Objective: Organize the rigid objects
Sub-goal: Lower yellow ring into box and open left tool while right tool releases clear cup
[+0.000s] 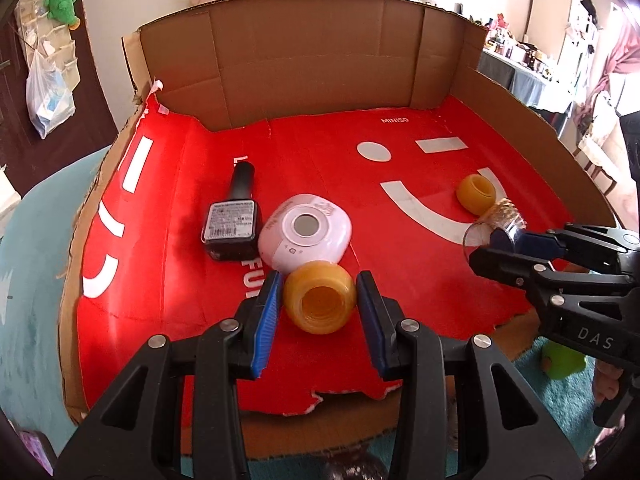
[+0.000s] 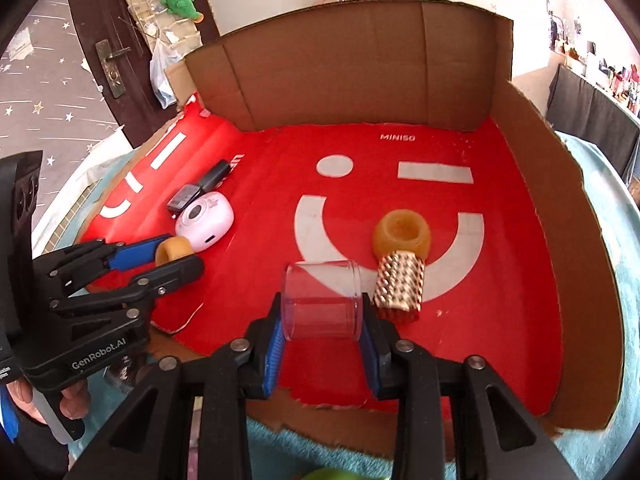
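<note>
My left gripper [image 1: 318, 300] is open around a yellow ring-shaped cup [image 1: 320, 300] lying on the red mat; both pads stand just beside it. The same cup [image 2: 174, 251] shows between the left fingers in the right wrist view. My right gripper [image 2: 322, 320] is shut on a clear plastic jar [image 2: 322, 300] with a gold textured cap [image 2: 400, 286], held on its side low over the mat. A second yellow cup [image 2: 402, 234] sits just beyond the cap. A white round device [image 1: 306, 232] and a black nail-polish bottle [image 1: 234, 220] lie together at the left.
The red Miniso mat [image 1: 400, 184] lies in a flattened cardboard box with a raised back wall [image 1: 300, 60] and a right flap [image 2: 560, 240]. A teal cloth [image 1: 32, 280] covers the table around it. A green object [image 1: 562, 360] lies beside the box's front right.
</note>
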A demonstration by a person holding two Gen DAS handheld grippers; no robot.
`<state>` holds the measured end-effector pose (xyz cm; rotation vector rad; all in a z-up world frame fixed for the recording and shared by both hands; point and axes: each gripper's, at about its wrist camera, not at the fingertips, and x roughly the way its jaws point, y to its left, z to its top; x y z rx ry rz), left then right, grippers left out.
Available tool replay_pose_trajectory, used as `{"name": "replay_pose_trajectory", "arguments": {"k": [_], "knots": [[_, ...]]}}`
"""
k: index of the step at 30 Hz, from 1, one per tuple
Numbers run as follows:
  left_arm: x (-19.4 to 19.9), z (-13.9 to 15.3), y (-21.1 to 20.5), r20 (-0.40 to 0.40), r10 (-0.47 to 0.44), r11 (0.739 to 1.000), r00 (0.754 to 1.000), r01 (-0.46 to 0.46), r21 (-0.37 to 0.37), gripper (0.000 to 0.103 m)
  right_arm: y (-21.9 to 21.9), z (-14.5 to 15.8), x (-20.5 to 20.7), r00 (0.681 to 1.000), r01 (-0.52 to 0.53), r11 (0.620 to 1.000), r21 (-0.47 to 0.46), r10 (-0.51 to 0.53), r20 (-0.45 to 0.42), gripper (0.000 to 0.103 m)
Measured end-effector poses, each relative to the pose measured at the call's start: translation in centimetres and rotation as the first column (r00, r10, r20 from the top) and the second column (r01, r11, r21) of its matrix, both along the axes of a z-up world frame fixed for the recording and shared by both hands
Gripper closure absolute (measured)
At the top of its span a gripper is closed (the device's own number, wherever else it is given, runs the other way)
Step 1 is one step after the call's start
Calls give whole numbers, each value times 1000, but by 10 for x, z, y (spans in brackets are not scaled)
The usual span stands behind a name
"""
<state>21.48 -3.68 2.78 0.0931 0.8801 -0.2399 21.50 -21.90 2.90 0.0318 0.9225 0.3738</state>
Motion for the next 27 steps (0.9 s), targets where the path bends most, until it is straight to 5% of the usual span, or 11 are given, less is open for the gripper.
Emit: {"name": "replay_pose_trajectory", "arguments": {"k": [27], "knots": [[16, -7, 0, -2, 38, 999, 999, -38, 21, 67, -3, -2, 16, 997, 81, 993, -80, -79, 26, 68]]}}
